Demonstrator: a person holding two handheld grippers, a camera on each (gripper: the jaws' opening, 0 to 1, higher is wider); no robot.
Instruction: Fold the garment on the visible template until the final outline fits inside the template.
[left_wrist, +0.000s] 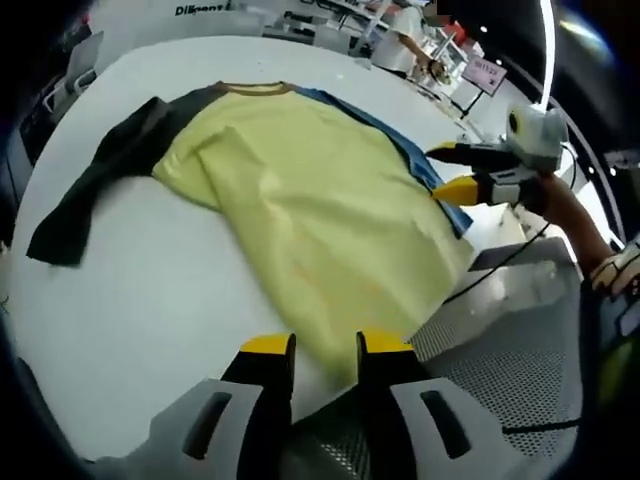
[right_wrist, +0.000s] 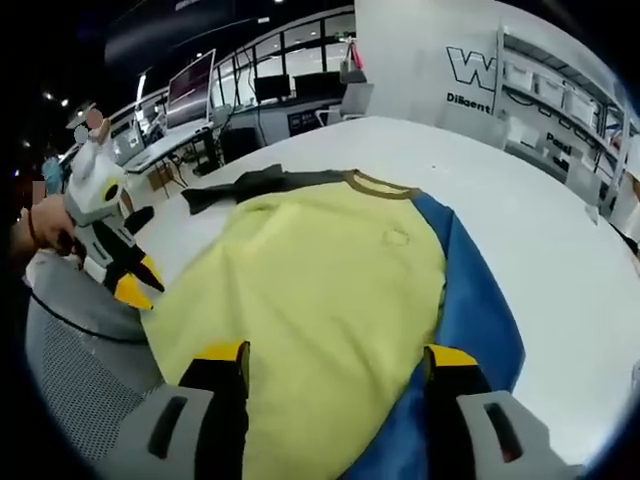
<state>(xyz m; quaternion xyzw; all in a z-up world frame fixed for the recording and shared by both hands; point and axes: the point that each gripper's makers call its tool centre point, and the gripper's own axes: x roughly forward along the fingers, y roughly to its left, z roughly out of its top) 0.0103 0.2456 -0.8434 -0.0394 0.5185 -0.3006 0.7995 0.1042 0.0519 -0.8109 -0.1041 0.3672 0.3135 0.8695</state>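
A yellow T-shirt (left_wrist: 310, 190) (right_wrist: 310, 290) with a brown collar (left_wrist: 255, 88) lies flat on the white table (left_wrist: 140, 300). Its dark sleeve (left_wrist: 95, 190) stretches out to the left. A blue layer, seemingly the template (left_wrist: 432, 172) (right_wrist: 472, 310), sticks out from under the shirt's right side. My left gripper (left_wrist: 326, 345) stands open at the shirt's hem, whose edge reaches between the jaws. It shows as well in the right gripper view as the left gripper (right_wrist: 140, 280), by the hem corner. My right gripper (right_wrist: 338, 358) is wide open over the yellow cloth and blue edge. From the left gripper view the right gripper (left_wrist: 455, 170) hangs at that blue edge.
A grey perforated mat (left_wrist: 500, 370) (right_wrist: 70, 350) with a black cable lies off the table's near edge. A hand (left_wrist: 585, 225) holds the right gripper. Desks with monitors (right_wrist: 190, 85) and a person (left_wrist: 408, 30) stand far behind. Bare table (right_wrist: 560, 240) stretches beyond the shirt.
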